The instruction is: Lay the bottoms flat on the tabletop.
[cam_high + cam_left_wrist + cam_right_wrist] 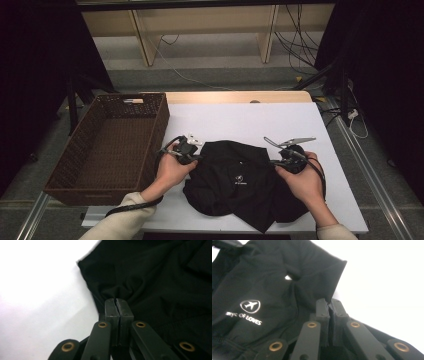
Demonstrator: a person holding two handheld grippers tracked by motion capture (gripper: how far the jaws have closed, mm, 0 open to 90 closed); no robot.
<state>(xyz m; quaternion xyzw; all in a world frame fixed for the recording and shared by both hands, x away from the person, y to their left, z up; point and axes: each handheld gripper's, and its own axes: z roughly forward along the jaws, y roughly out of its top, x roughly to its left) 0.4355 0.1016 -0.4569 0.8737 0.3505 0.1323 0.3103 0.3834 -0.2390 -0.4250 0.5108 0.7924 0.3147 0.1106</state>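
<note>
With each hand-held gripper, left (192, 159) and right (276, 162), pinched closed on an edge of the black shirt (240, 182) (crumpled on the white surface (240, 120)), the thin fabric could slip free when lifted.

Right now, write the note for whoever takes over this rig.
Left claw: shut on the shirt, pinching a fold near its left edge.
Right claw: shut on the shirt near its right edge.
Shirt: black, crumpled on the white table, small printed logo facing up. Most of it rests on the table between the two hands.
Basket: brown wicker, at the table's left, nothing in it.
Done: both grips taken.
Left: judging by the layout, probably spread or fold the shirt, then put it in the basket. Neither has been started.
</note>
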